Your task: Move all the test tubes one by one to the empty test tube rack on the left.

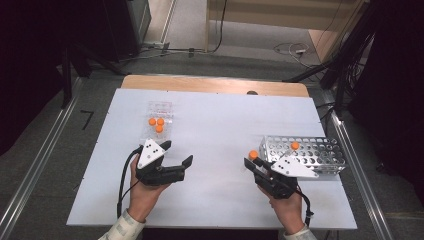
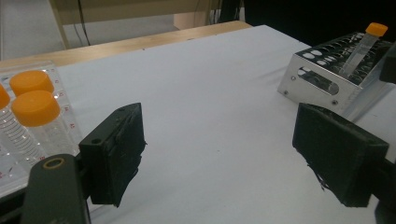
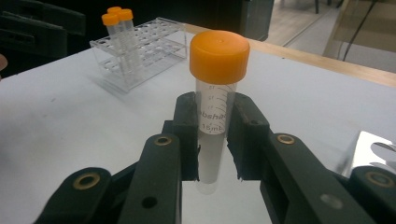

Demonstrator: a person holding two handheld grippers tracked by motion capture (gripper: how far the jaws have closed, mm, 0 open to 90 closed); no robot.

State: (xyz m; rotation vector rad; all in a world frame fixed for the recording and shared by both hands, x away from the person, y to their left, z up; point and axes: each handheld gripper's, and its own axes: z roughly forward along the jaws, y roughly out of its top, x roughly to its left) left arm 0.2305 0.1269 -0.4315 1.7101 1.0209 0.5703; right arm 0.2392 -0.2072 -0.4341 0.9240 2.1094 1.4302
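1. The right gripper (image 3: pixel 214 140) is clamped on a clear plastic tube with an orange screw cap (image 3: pixel 216 88); the tube stands upright between the black pads, its cap above them and its rounded tip below.
2. In the high view this gripper (image 1: pixel 252 162) holds the tube (image 1: pixel 253 155) just left of the perforated metal rack (image 1: pixel 320 160), over the white table (image 1: pixel 220 130).
3. That rack carries one orange-capped tube (image 1: pixel 295 145).
4. The left gripper (image 1: pixel 177 152) rests with jaws wide apart and nothing between them, near the clear plastic rack (image 1: pixel 160 107) with three capped tubes (image 1: pixel 156 123).
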